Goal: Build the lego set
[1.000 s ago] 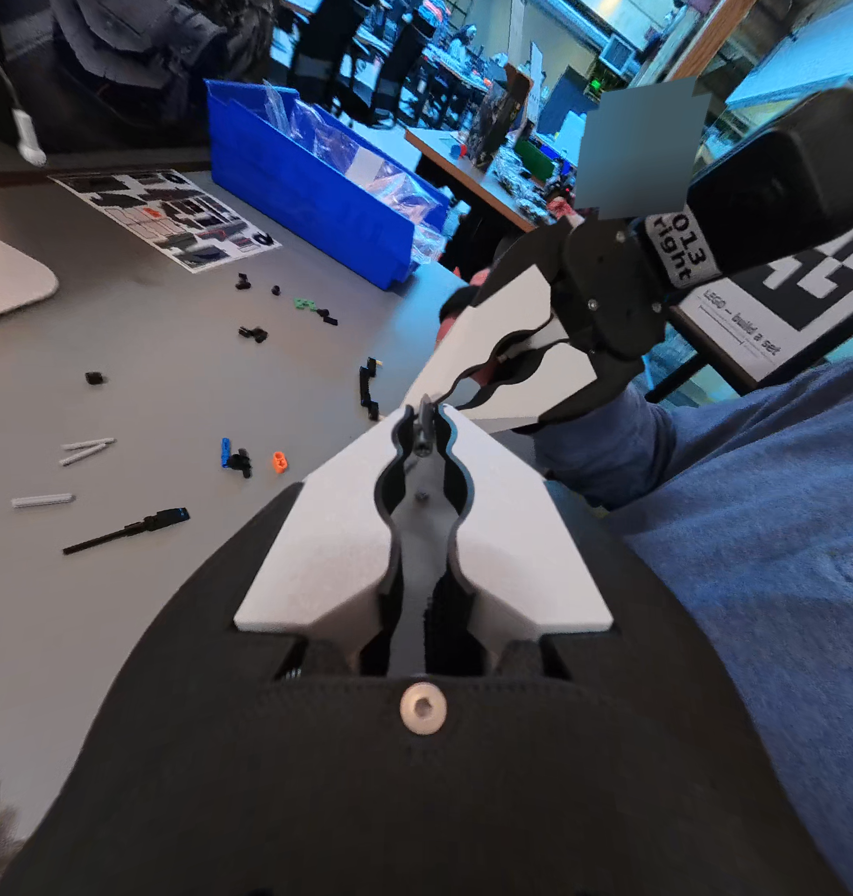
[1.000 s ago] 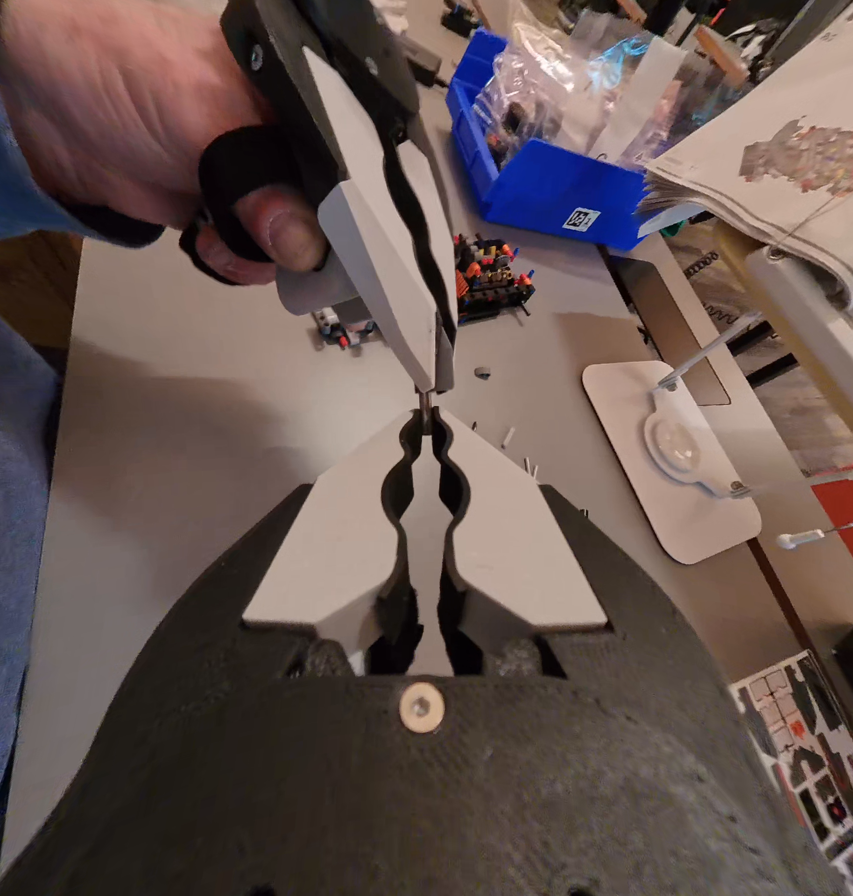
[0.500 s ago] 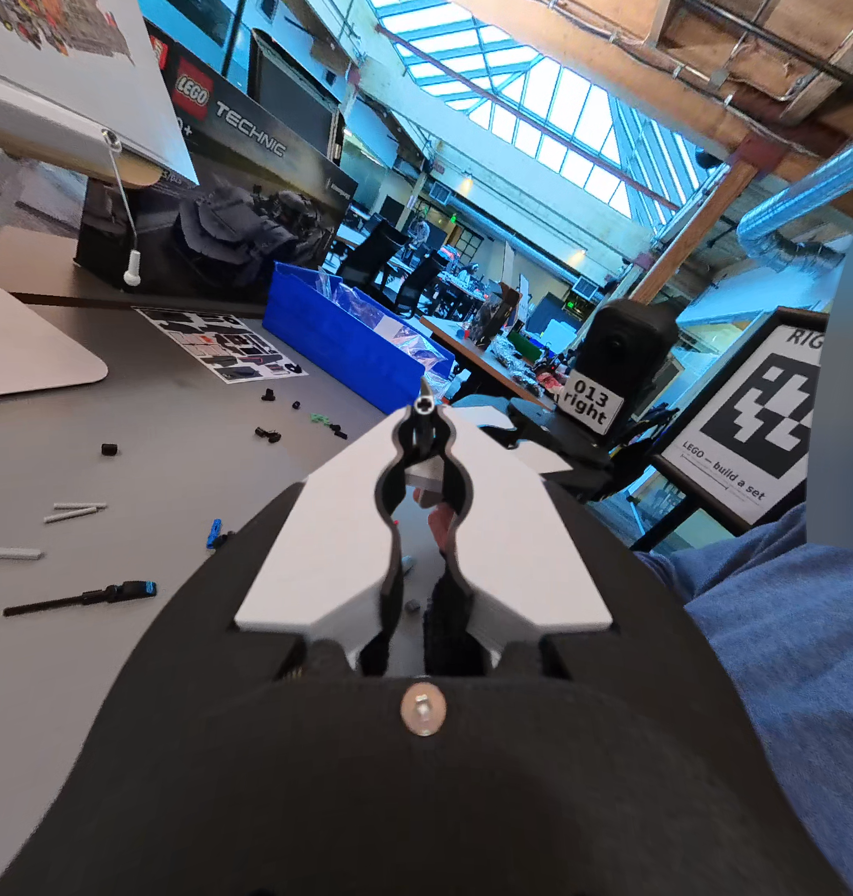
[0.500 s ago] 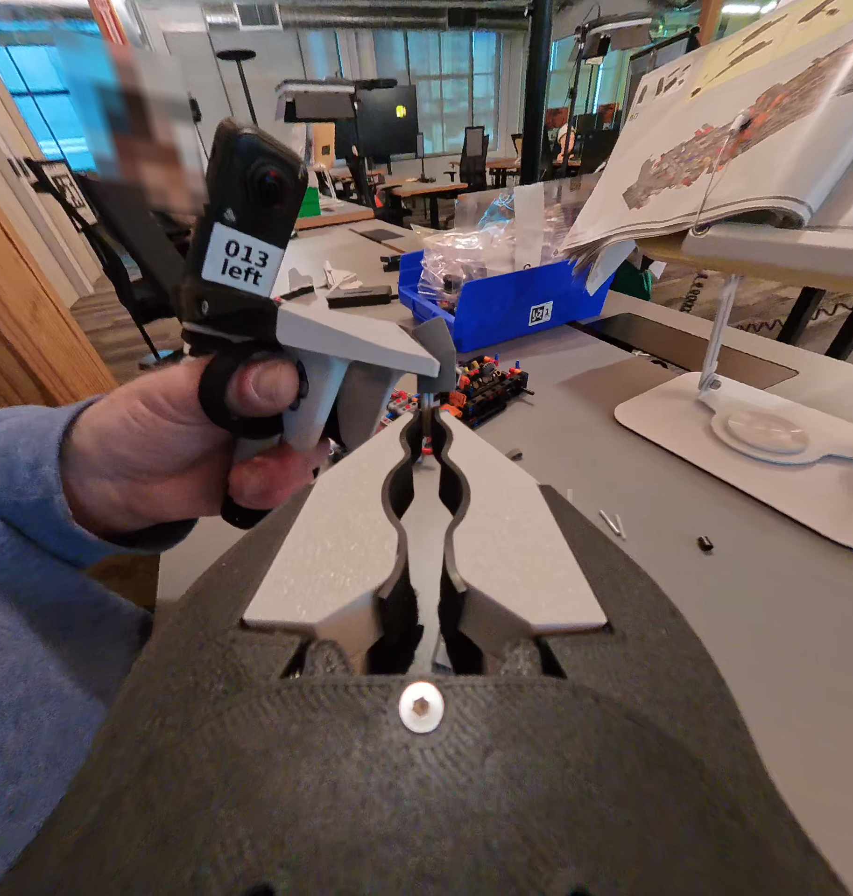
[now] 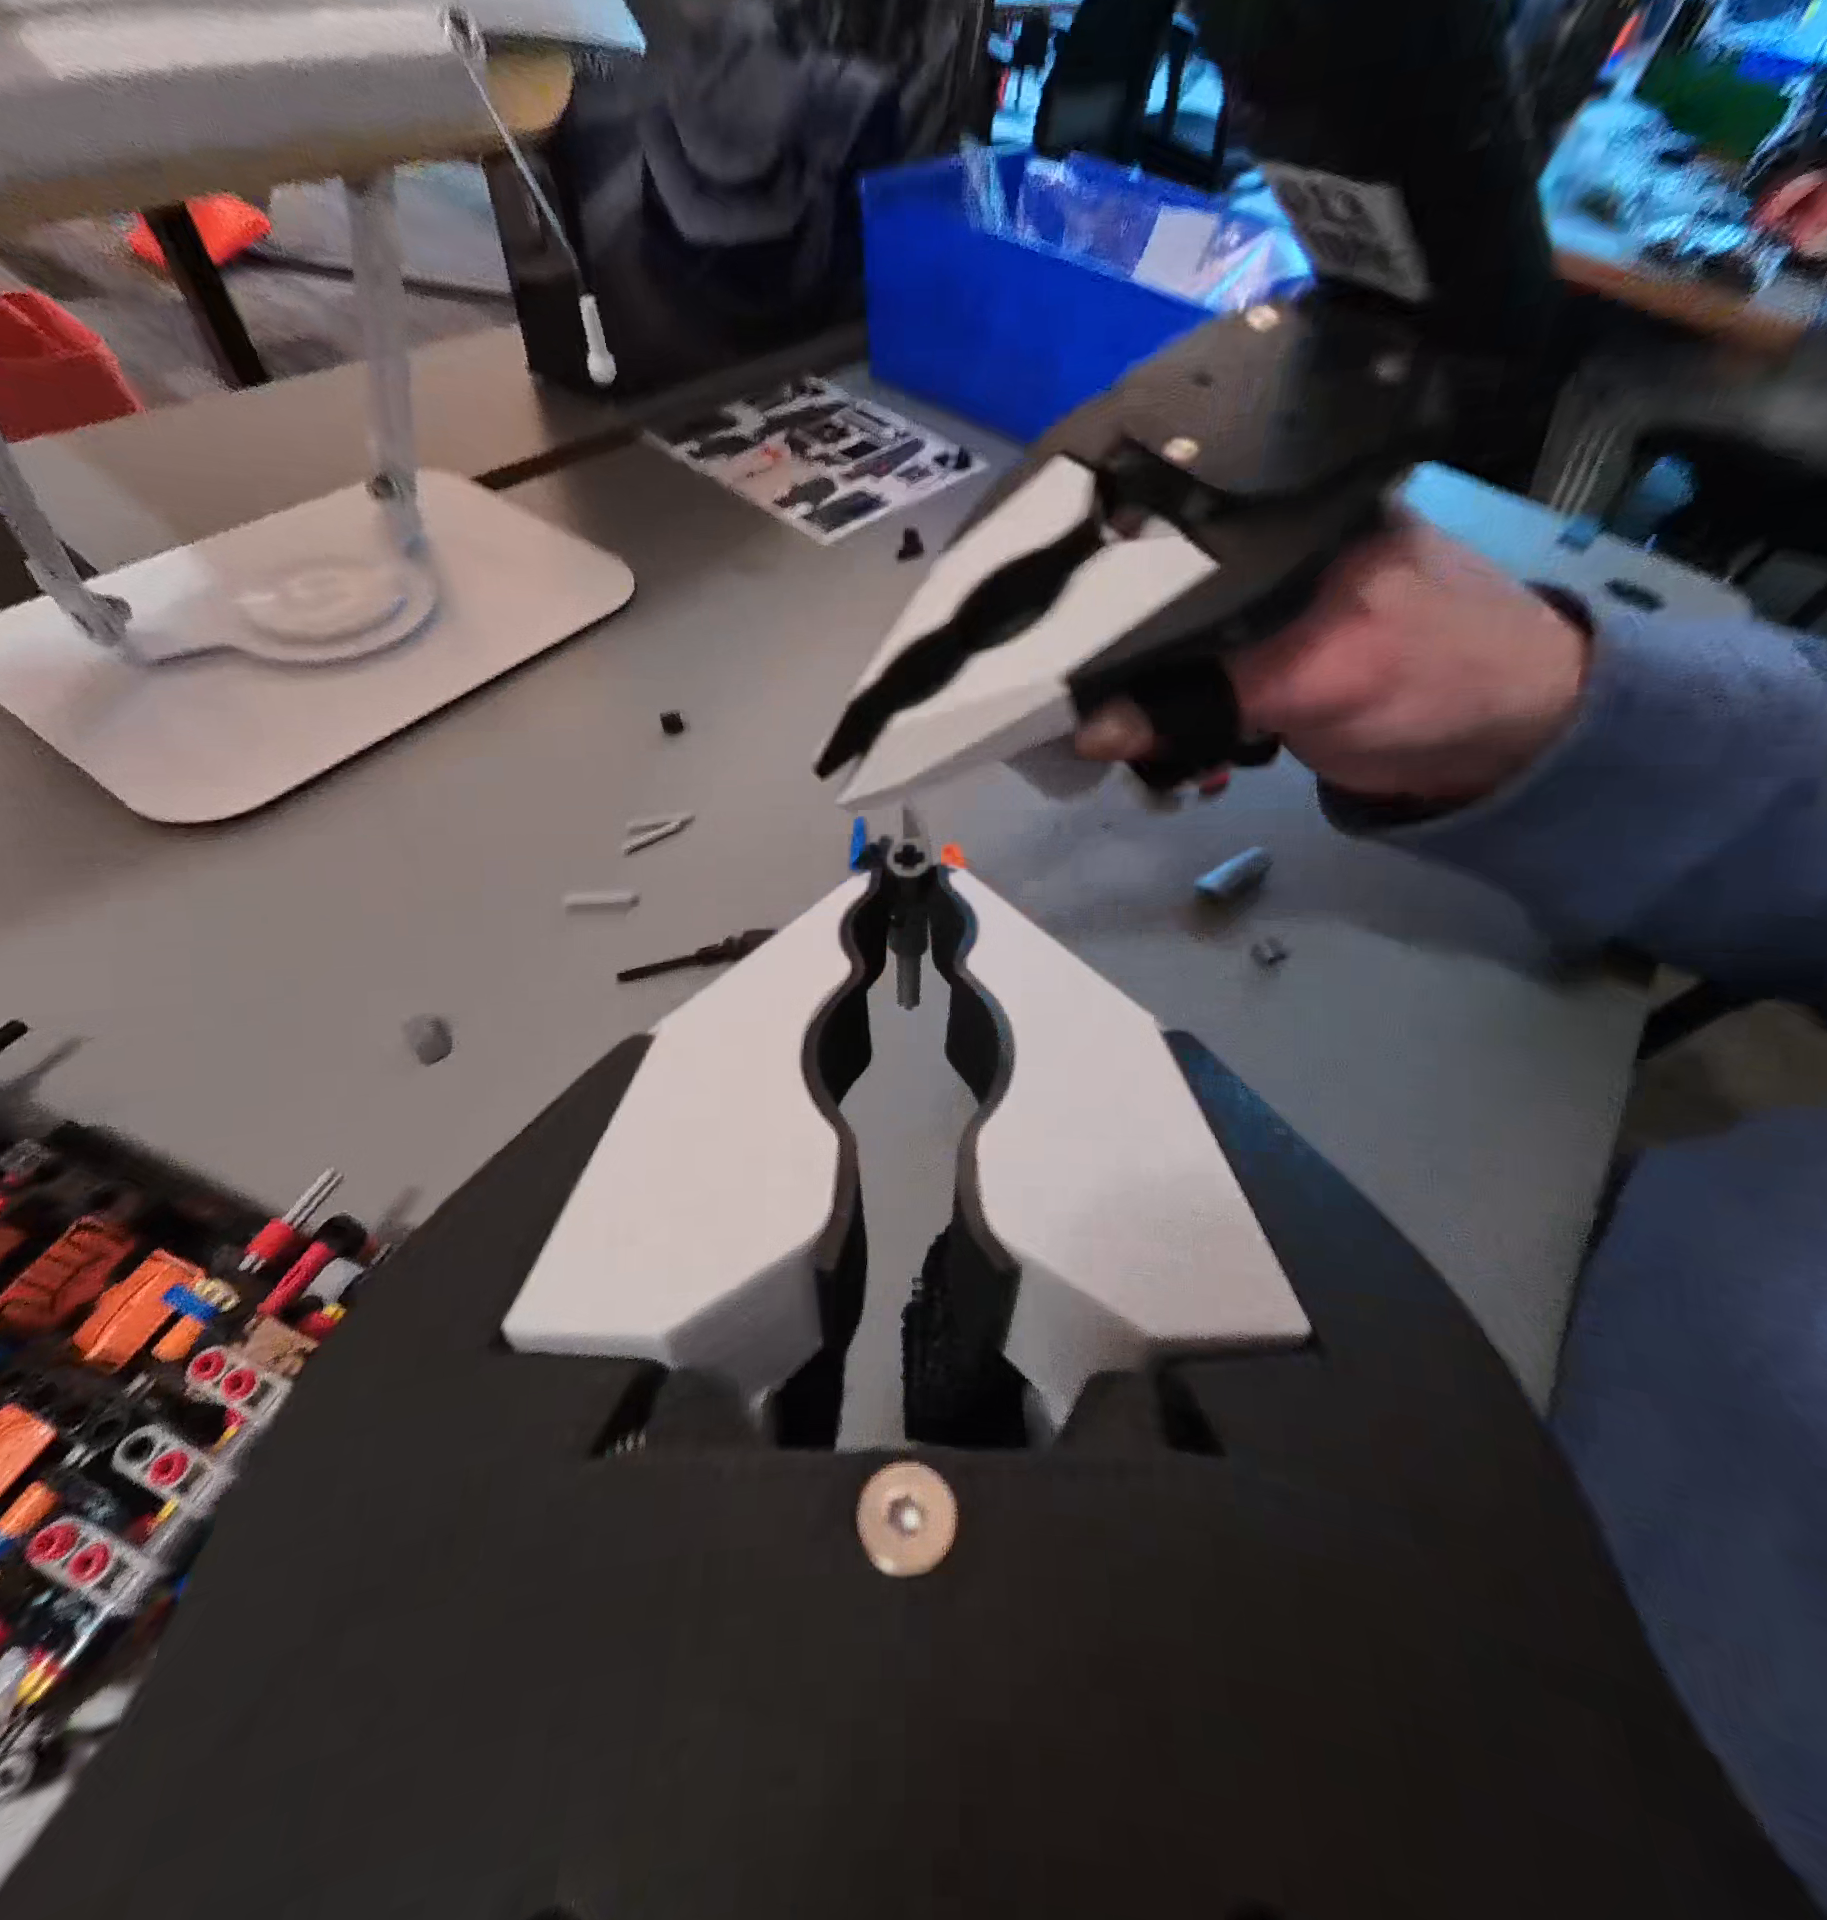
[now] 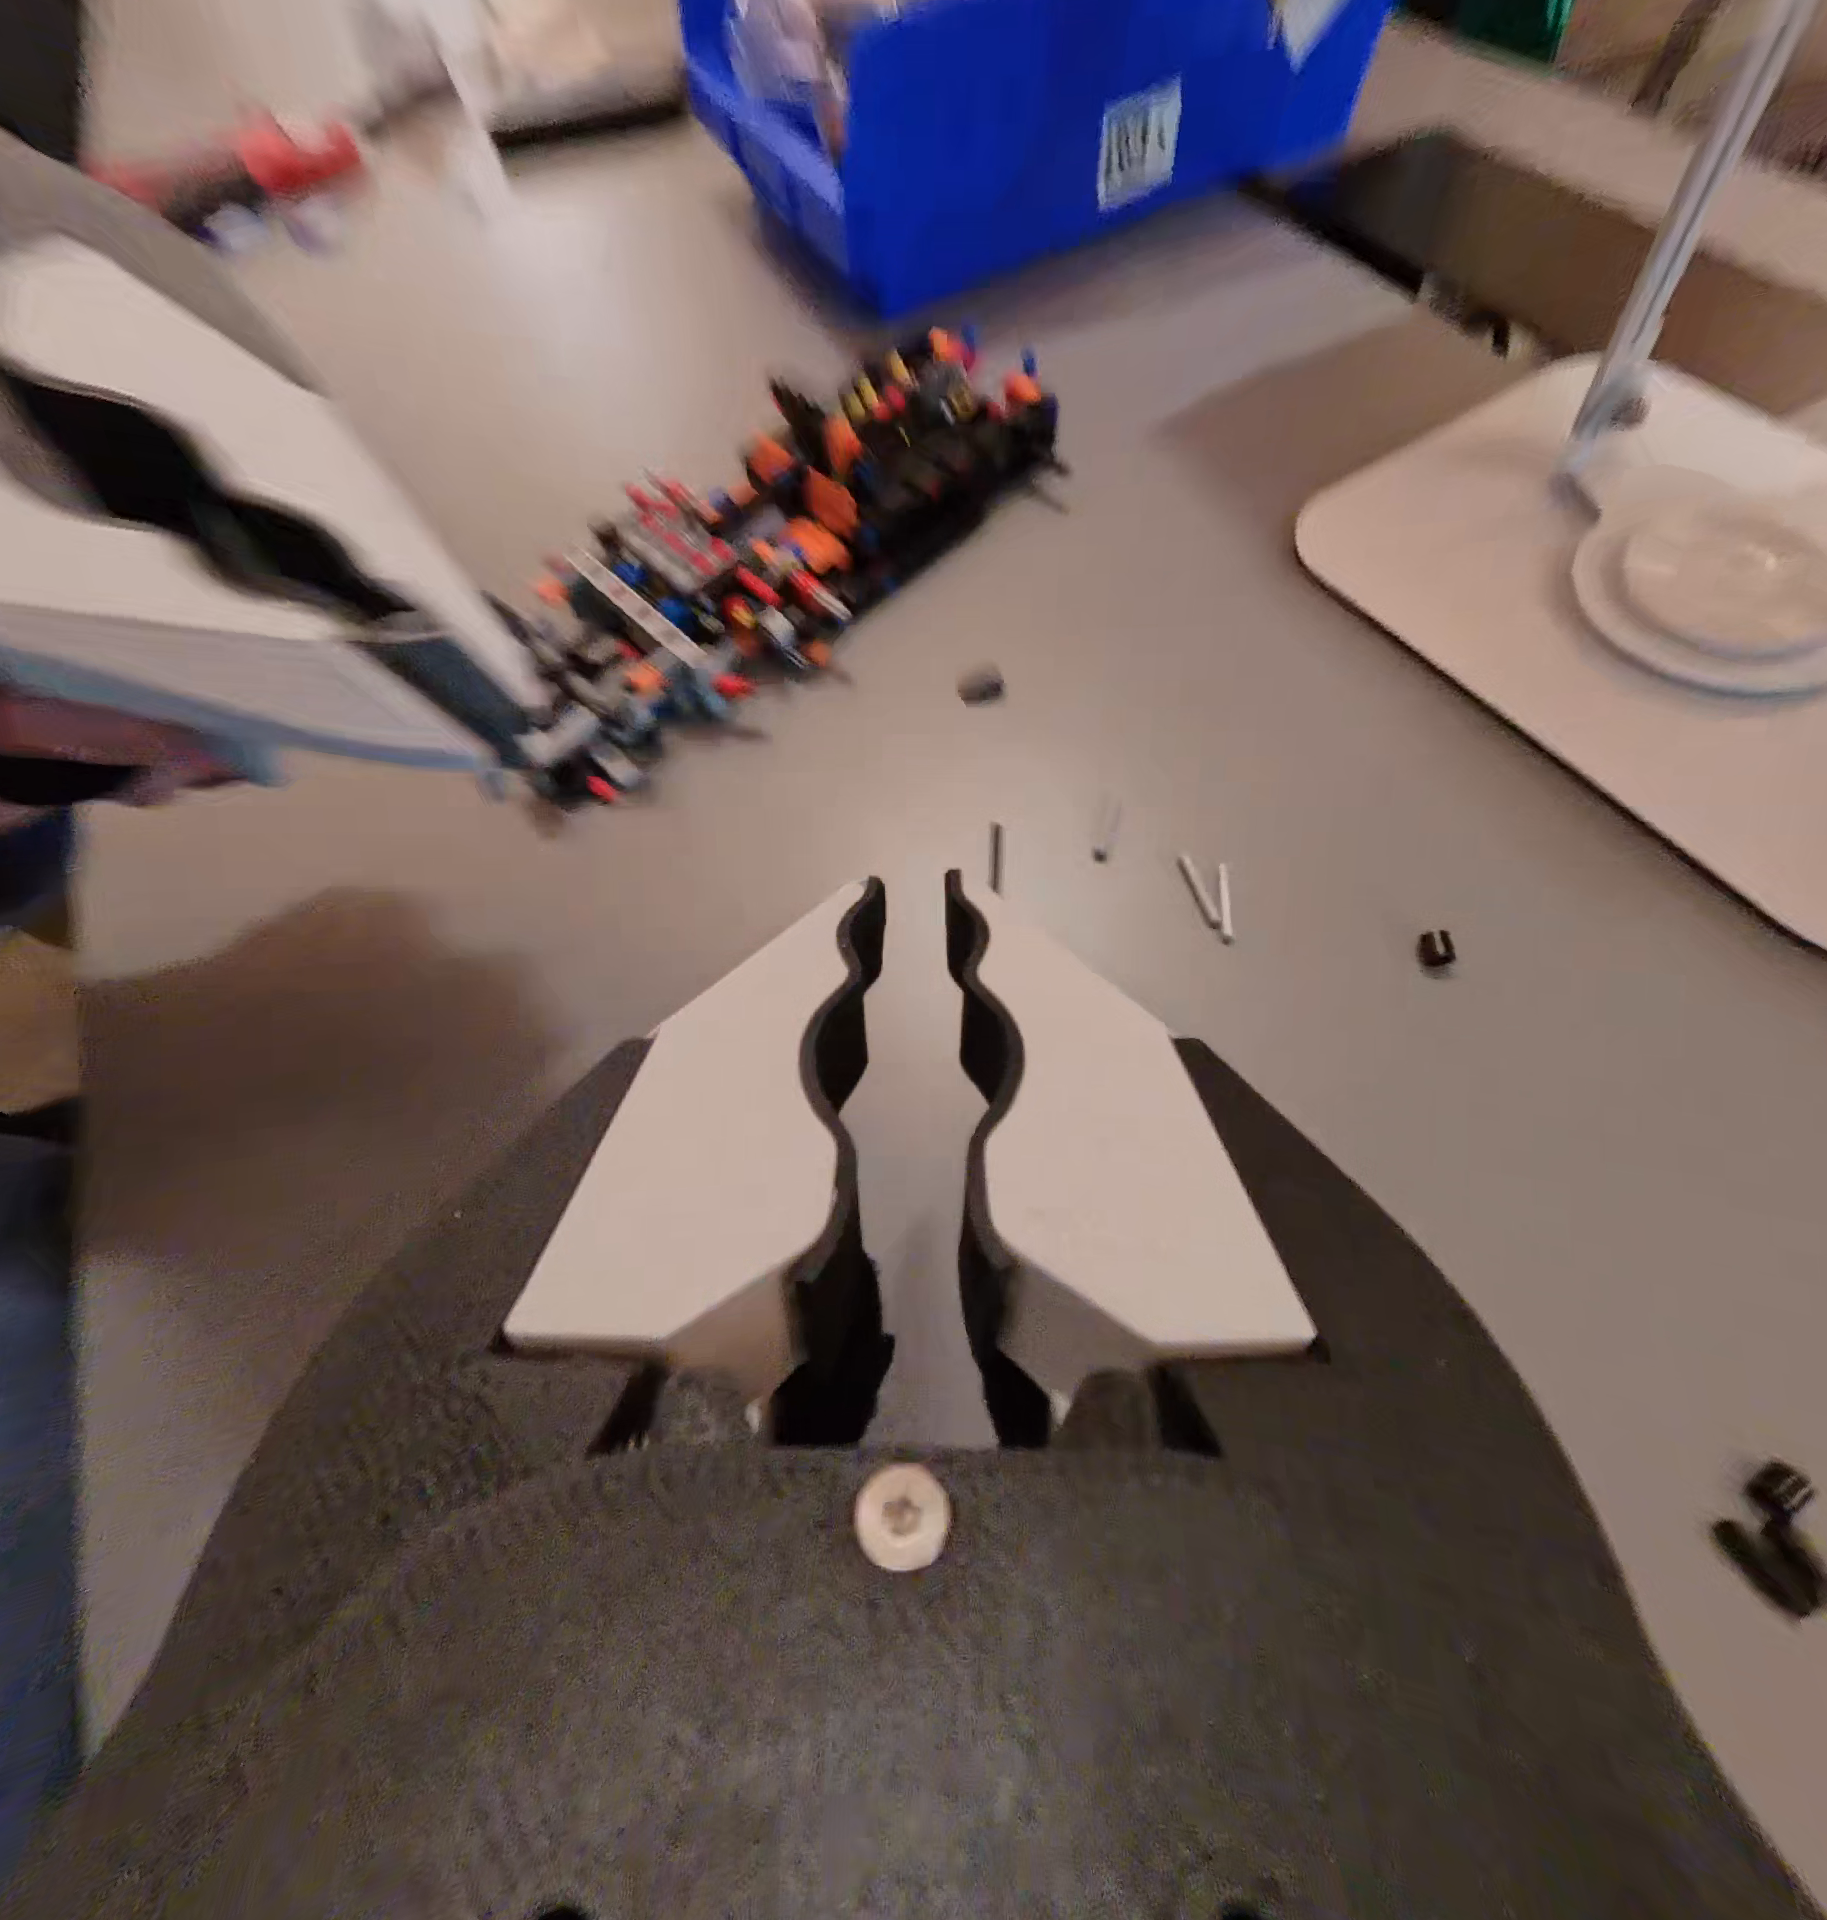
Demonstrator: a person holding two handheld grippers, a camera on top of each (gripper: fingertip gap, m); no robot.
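Left gripper (image 5: 907,868) is clamped on a small dark pin piece (image 5: 907,914) at its fingertips. Right gripper (image 6: 914,883) is held slightly parted, nothing between its tips. Ahead and left of it, the part-built lego model (image 6: 784,551) is seen on the table (image 6: 1252,810).

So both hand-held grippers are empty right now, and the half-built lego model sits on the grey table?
Not quite. The left wrist view shows the left hand-held gripper pinching a small dark lego piece. Only the right hand-held gripper is empty. The lego model does sit on the table.
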